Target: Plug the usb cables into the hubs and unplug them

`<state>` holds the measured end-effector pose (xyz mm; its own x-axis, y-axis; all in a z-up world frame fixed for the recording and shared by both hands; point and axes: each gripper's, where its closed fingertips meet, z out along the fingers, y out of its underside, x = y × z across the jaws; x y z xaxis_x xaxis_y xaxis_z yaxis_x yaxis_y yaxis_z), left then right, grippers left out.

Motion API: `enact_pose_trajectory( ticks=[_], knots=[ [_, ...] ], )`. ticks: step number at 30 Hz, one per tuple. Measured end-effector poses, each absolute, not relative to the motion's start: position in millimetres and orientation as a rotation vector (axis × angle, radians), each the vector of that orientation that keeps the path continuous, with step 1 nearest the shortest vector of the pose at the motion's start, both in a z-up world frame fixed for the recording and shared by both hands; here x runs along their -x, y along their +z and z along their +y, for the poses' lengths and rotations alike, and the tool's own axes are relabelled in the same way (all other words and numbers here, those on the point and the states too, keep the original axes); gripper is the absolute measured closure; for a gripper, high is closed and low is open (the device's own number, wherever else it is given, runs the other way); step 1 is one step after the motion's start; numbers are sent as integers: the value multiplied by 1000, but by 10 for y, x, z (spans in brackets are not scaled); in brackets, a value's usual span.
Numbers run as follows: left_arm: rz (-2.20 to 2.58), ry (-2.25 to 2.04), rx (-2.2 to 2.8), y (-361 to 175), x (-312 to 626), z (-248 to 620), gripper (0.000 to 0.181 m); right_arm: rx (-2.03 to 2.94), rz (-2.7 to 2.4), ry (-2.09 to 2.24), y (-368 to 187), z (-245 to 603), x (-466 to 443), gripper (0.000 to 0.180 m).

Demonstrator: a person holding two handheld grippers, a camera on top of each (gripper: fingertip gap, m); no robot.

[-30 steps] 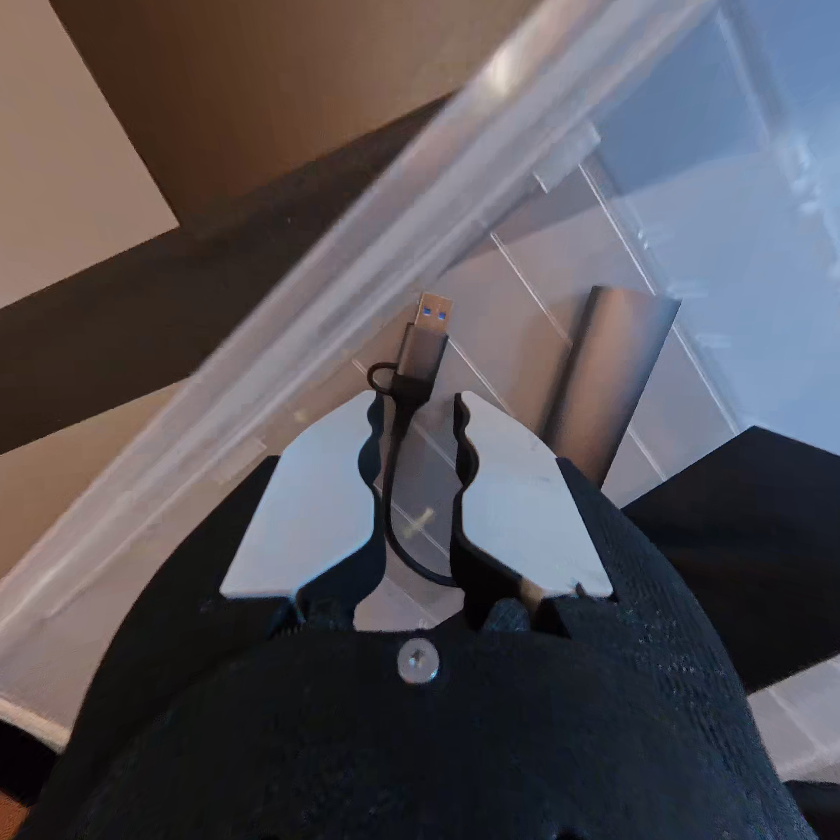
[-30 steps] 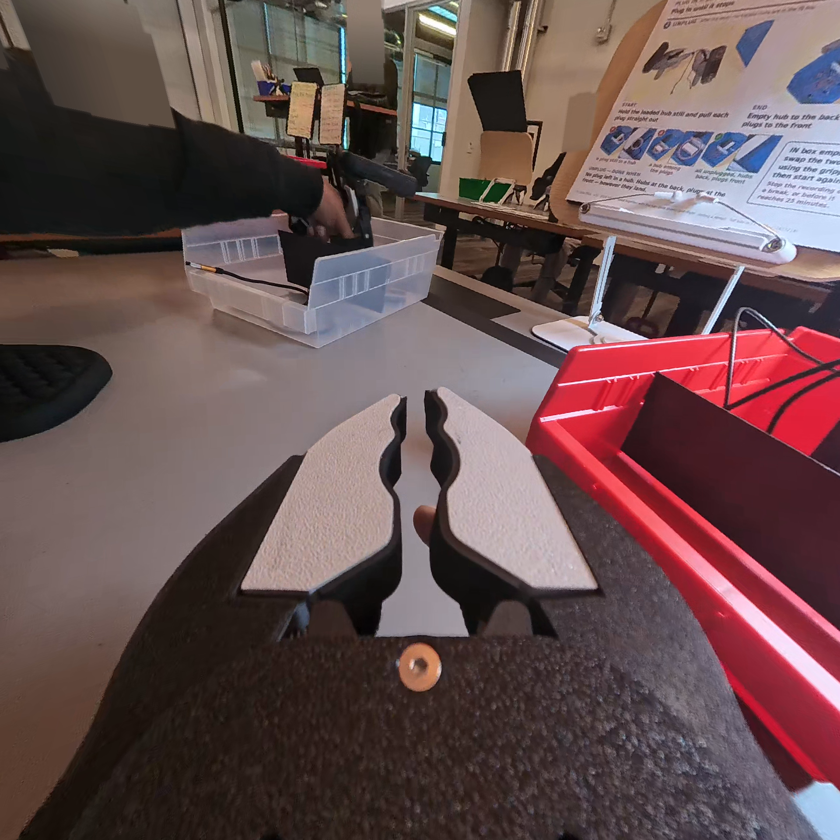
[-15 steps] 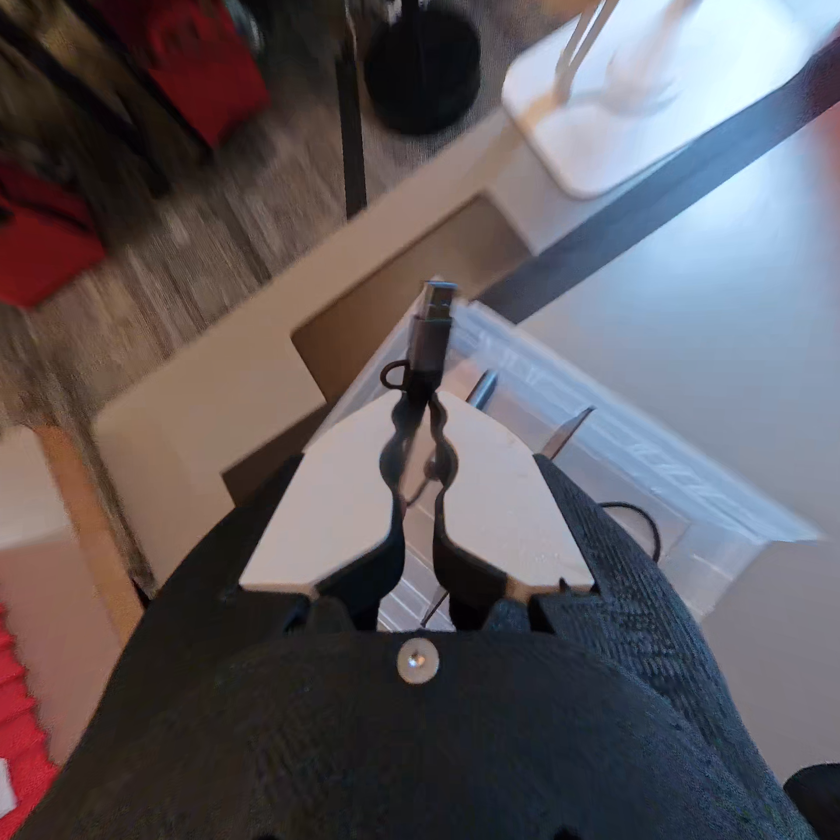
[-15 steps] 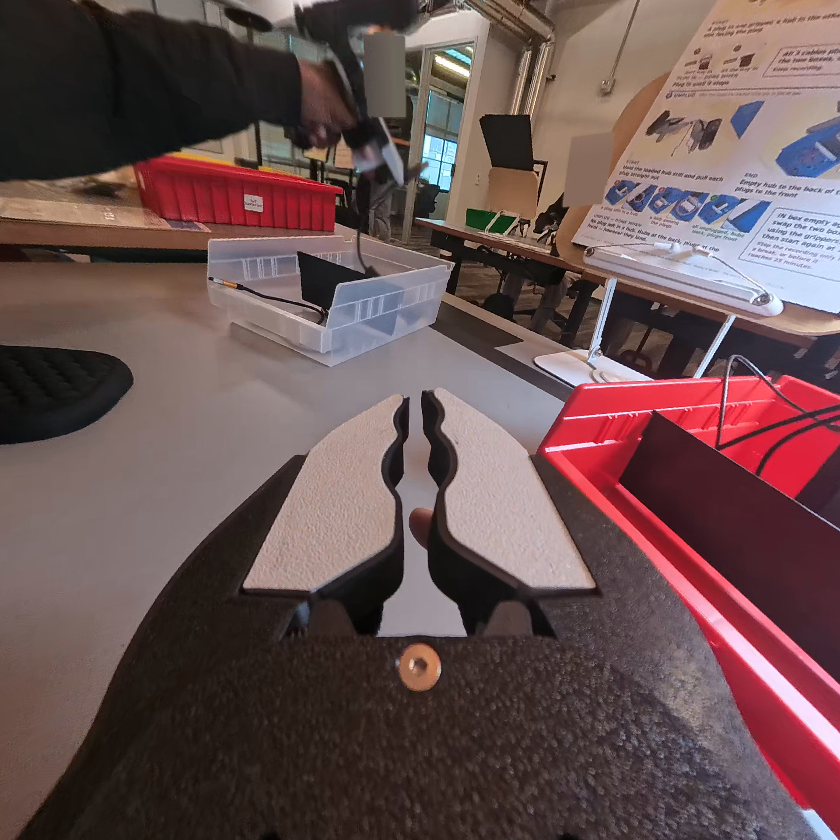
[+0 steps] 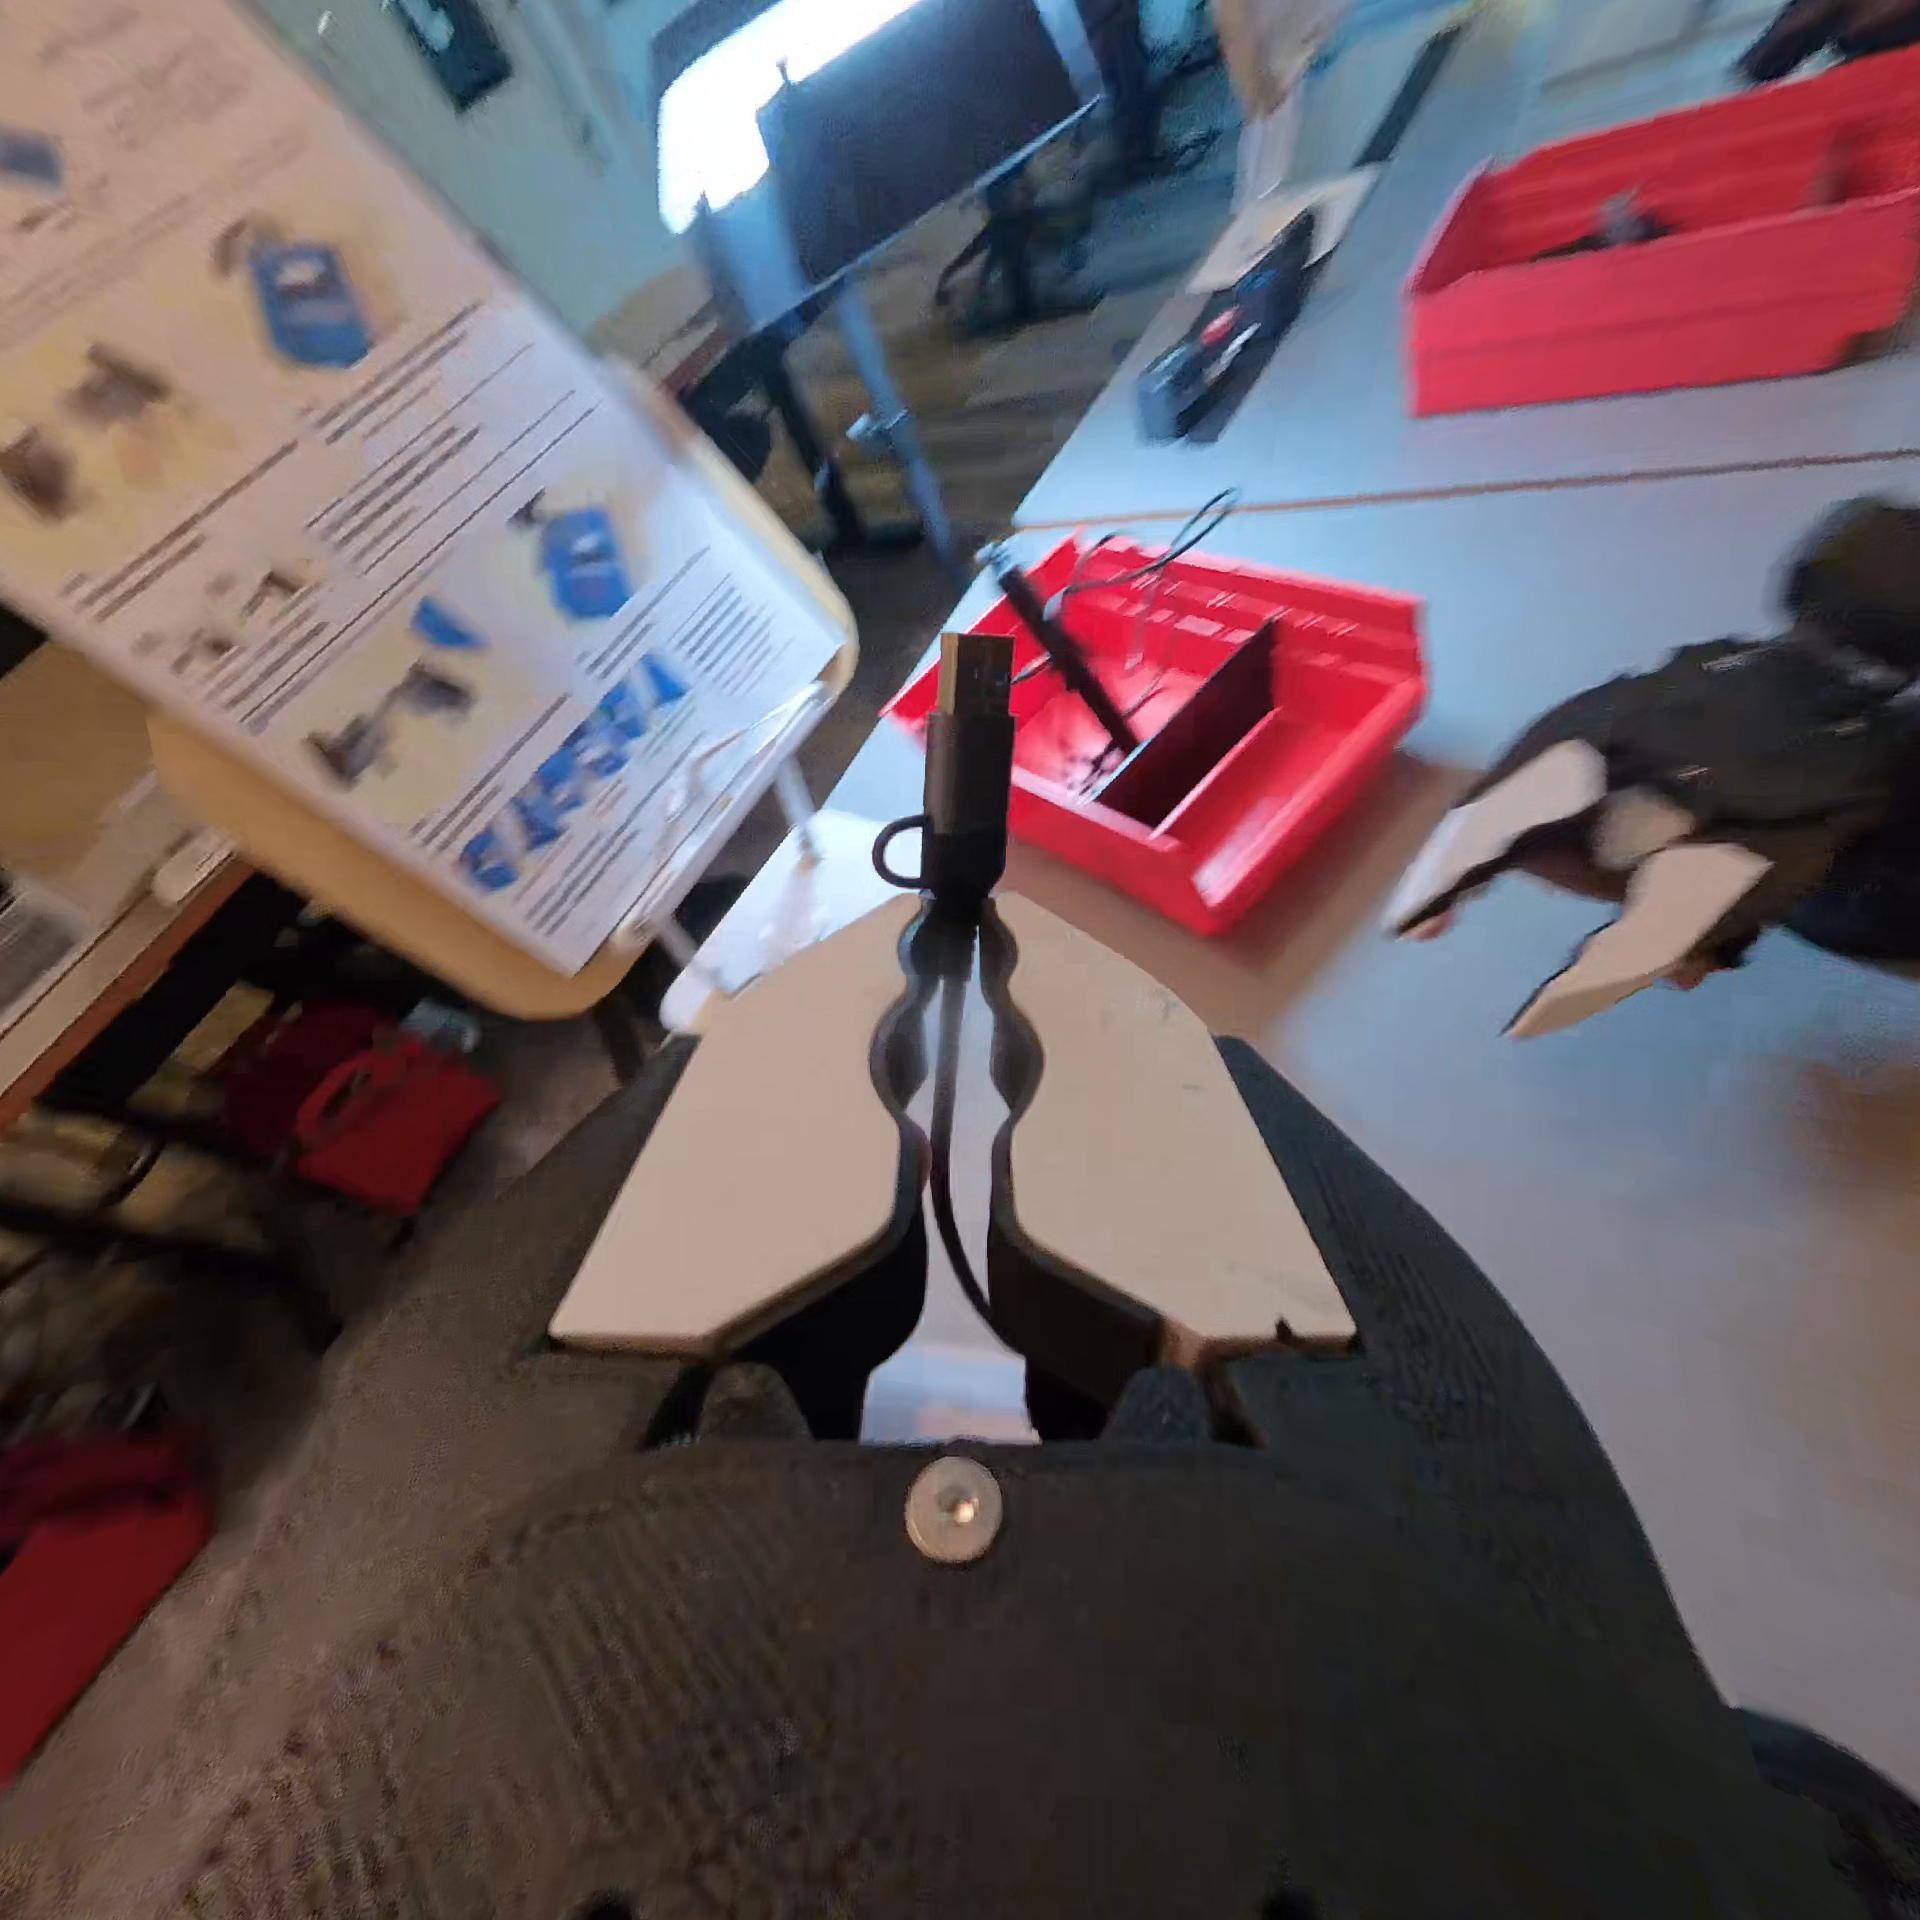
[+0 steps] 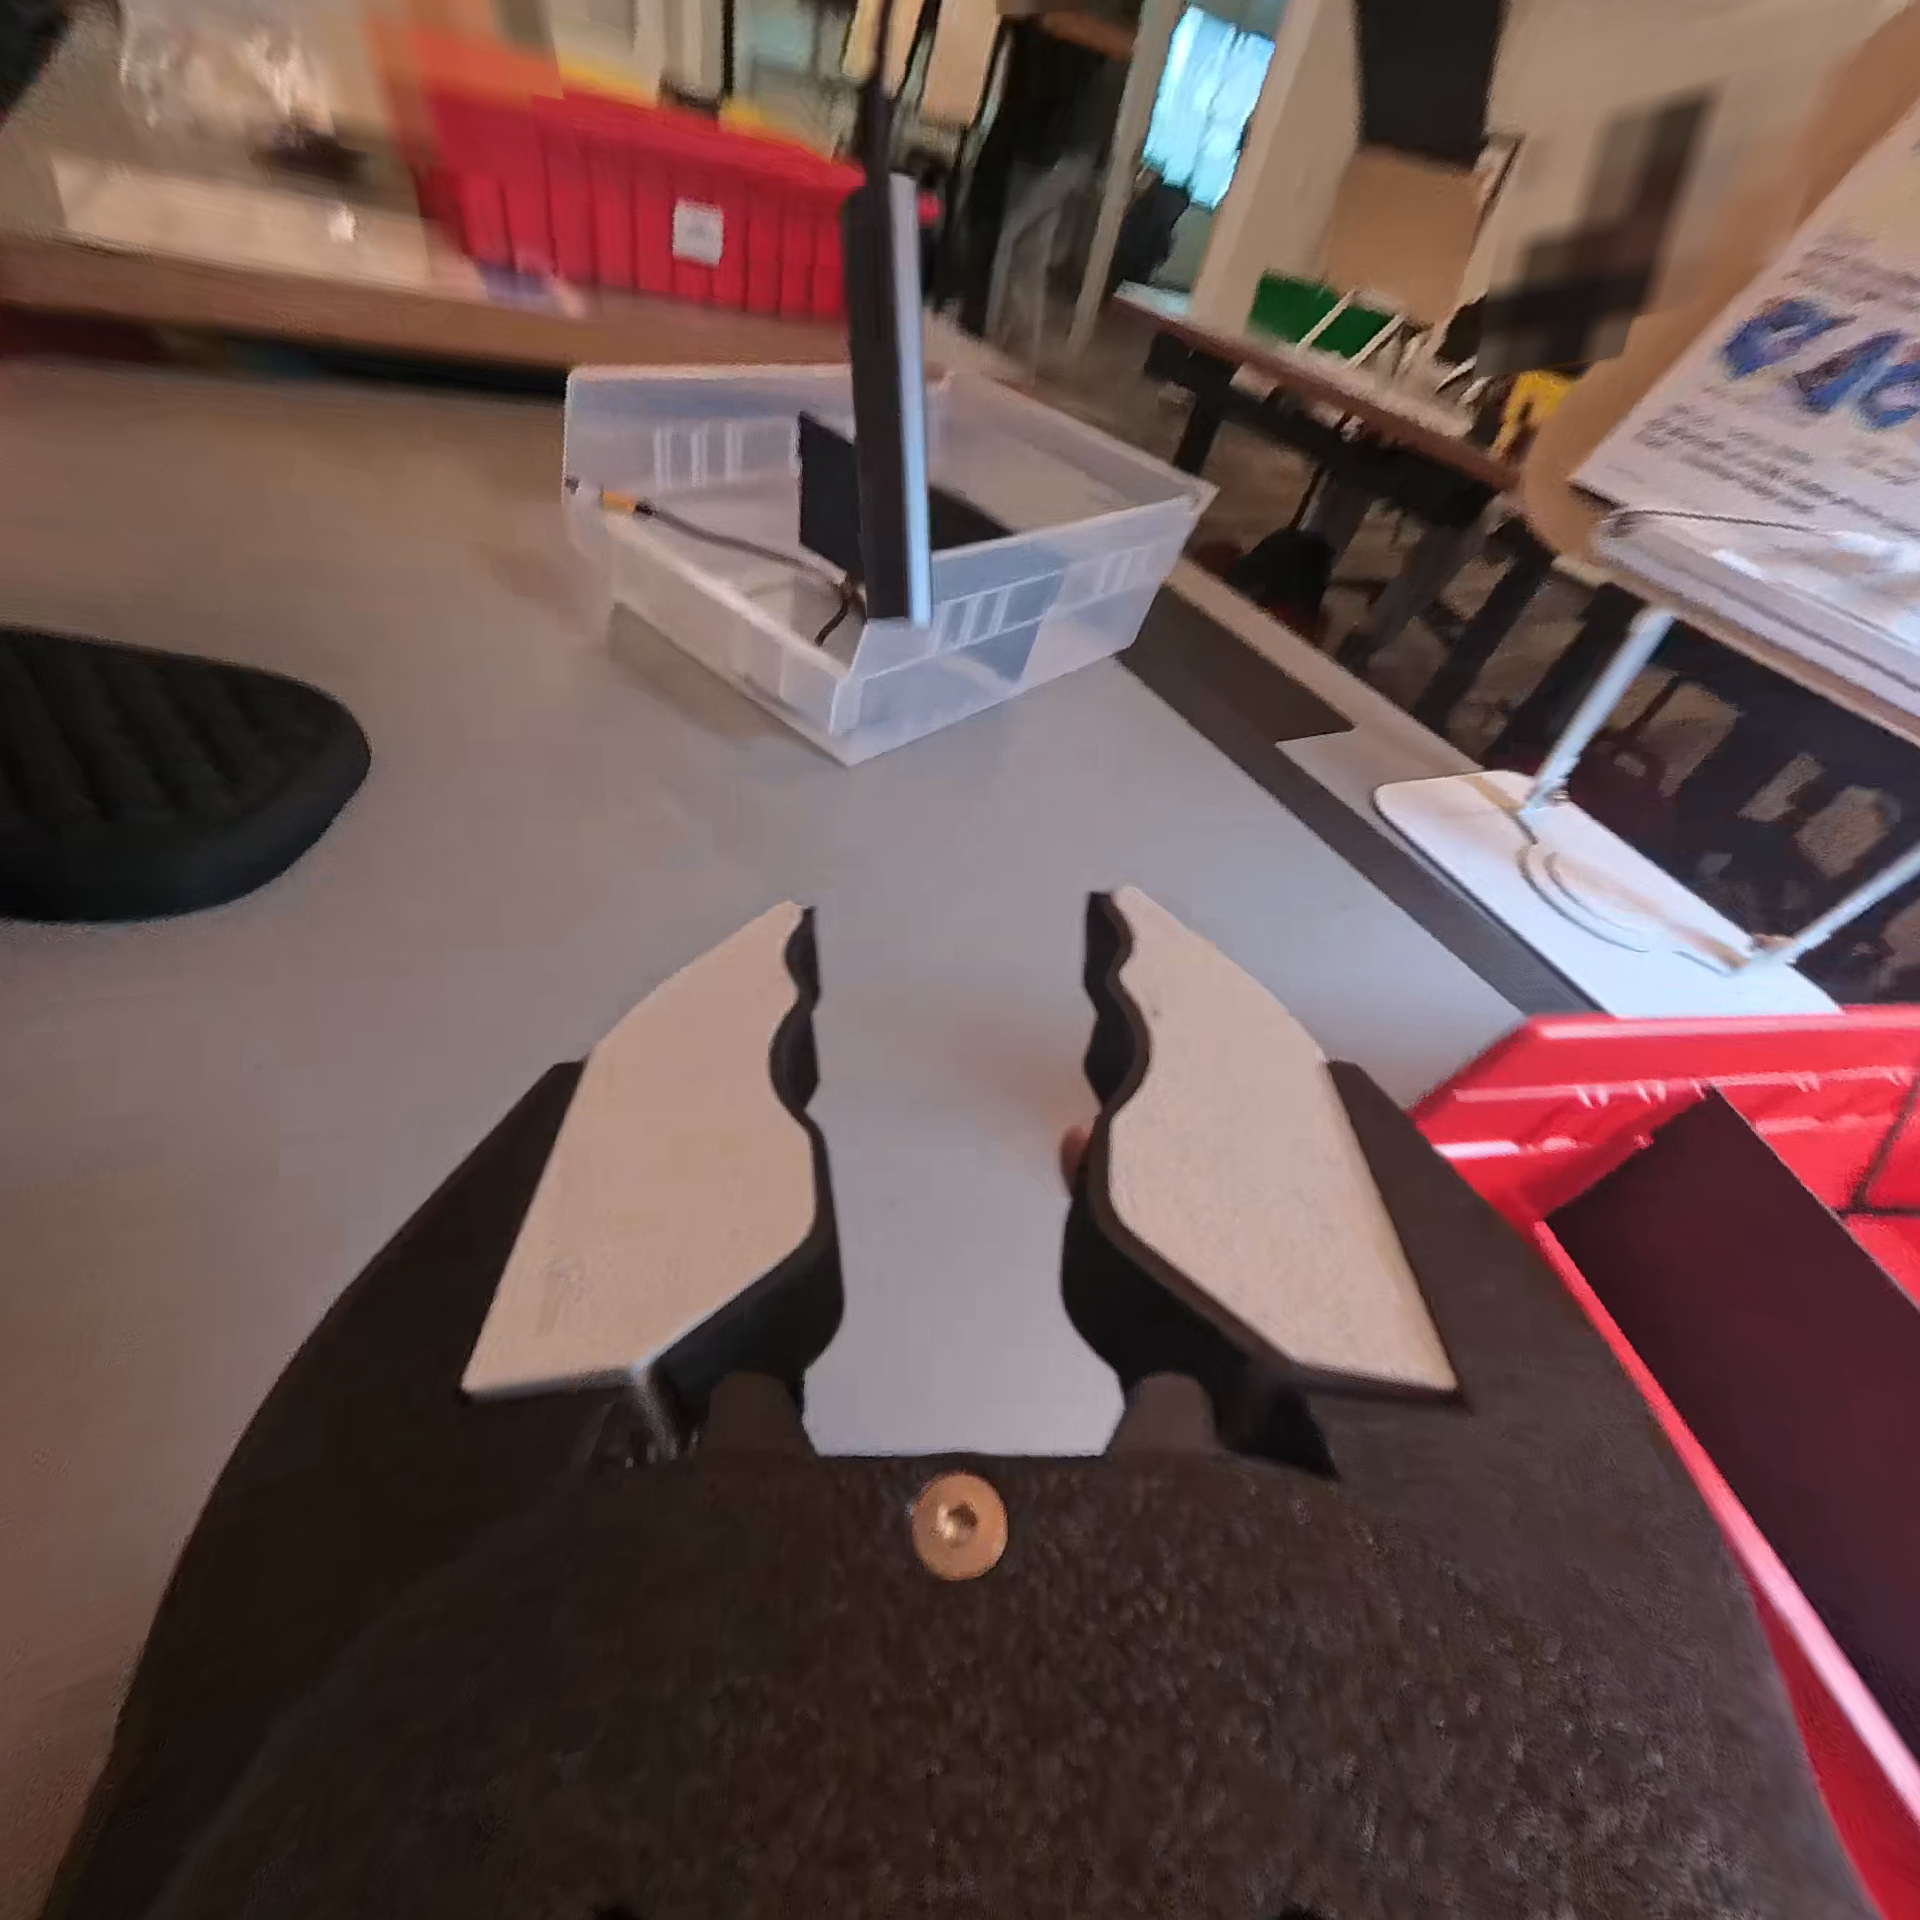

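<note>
Grey table [image 6: 623, 831] now below: left gripper [image 5: 951, 920] pinches lifted metal plug [image 5: 971, 748] (blurred); right gripper [image 6: 948, 914] has spread, empty.

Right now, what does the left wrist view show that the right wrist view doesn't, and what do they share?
Only the left wrist view: the USB plug pinched in the left gripper, its cable running back between the fingers. Only the right wrist view: the clear bin and black pad. Both: the red bin, the poster, and the open, empty right gripper.

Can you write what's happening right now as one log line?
left gripper: shut on USB plug, in the air | right gripper: open, empty, over table | red bin: ahead
</note>
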<state>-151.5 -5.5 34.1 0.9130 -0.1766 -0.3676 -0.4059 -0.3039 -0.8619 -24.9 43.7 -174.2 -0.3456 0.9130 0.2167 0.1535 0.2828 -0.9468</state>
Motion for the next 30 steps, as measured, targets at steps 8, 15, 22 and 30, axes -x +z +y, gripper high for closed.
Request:
enact_pose_trajectory(
  ticks=[8, 15, 22, 30],
  knots=[
    [550, -58, 1754, -58, 379, 216, 174, 1010, -2102, 898, -2203, 65, 595, 165],
    [595, -338, 1637, -311, -14, 170, 142, 729, -1923, 1228, -1937, -160, 477, 165],
    [618, -313, 1659, -1066, 102, 105, 145, 720, -1810, 1536, -1577, -96, 332, 166],
    [642, -348, 1739, -1386, 22, 202, 162, 939, -1928, 1608, -1820, -192, 396, 164]
  ],
)
